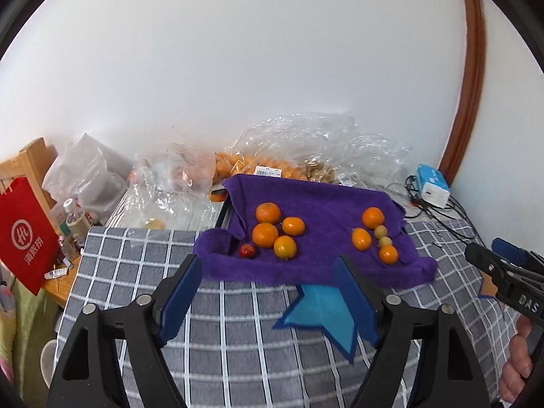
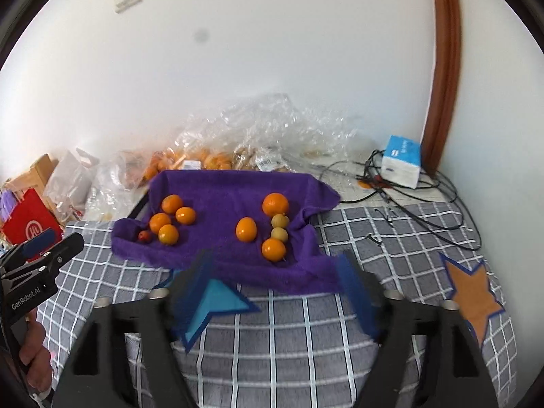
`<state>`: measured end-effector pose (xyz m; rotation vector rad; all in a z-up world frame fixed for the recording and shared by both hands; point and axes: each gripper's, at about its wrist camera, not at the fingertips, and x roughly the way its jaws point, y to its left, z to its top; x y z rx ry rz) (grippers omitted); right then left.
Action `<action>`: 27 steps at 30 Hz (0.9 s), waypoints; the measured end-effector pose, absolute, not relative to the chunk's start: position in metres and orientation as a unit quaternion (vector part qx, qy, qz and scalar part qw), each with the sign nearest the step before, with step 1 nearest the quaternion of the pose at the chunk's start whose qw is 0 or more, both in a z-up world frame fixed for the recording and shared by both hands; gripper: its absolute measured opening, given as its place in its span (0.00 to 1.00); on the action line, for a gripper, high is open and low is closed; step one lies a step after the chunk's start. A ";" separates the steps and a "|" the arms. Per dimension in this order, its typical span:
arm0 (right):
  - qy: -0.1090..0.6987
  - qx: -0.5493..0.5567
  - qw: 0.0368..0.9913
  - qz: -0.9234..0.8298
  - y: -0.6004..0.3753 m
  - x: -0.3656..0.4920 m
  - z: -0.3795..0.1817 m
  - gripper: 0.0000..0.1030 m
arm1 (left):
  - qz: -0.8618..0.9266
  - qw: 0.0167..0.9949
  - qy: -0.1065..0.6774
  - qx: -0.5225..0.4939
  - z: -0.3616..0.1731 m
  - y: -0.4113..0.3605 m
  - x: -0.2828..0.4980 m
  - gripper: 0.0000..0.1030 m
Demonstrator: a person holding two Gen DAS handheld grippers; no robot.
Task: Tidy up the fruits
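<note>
Fruits [image 1: 266, 234] sharp, right gripper [image 2: 275, 292] blurred

Bright even daylight, soft shadows, fisheye-bent edges, right view perhaps motion-blurred

A red paper bag [image 1: 25, 234] (white logo) stands beside a tissue box [image 2: 401, 165].

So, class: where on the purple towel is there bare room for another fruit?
The bare strip of purple towel between the left orange cluster and the right fruit group. The clear bags behind are crowded.
</note>
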<state>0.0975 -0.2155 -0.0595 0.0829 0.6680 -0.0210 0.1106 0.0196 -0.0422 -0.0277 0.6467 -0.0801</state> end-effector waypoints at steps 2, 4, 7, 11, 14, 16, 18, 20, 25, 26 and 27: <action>0.313 0.041 0.949 -0.009 -0.215 0.078 -0.056 0.86 | -0.041 0.949 0.314 -0.011 -0.040 0.020 0.095 0.81; 0.305 0.034 0.952 -0.012 -0.213 0.062 -0.055 0.89 | -0.036 0.951 0.307 -0.005 -0.039 0.020 0.081 0.84; 0.298 0.024 0.954 -0.022 -0.211 0.043 -0.053 0.94 | -0.023 0.958 0.287 0.003 -0.036 0.018 0.061 0.87; 0.291 0.027 0.956 -0.024 -0.211 0.021 -0.051 0.96 | -0.025 0.959 0.282 -0.001 -0.034 0.015 0.042 0.88; 0.283 0.032 0.958 -0.023 -0.215 0.005 -0.048 0.97 | -0.029 0.961 0.275 0.001 -0.031 0.013 0.030 0.88; 0.280 0.029 0.959 -0.026 -0.215 -0.001 -0.047 0.97 | -0.032 0.962 0.270 0.002 -0.029 0.011 0.024 0.88; 0.276 0.024 0.960 -0.031 -0.217 -0.005 -0.046 0.97 | -0.033 0.963 0.267 0.006 -0.027 0.010 0.019 0.88; 0.275 0.029 0.961 -0.030 -0.218 -0.008 -0.045 0.97 | -0.033 0.964 0.263 0.005 -0.026 0.009 0.015 0.88; 0.271 0.025 0.962 -0.032 -0.218 -0.014 -0.044 0.97 | -0.035 0.965 0.262 0.003 -0.025 0.009 0.010 0.88; 0.270 0.024 0.962 -0.032 -0.218 -0.014 -0.044 0.97 | -0.035 0.964 0.262 0.004 -0.025 0.009 0.010 0.88; 0.270 0.024 0.962 -0.032 -0.218 -0.015 -0.044 0.97 | -0.035 0.964 0.262 0.004 -0.026 0.009 0.009 0.88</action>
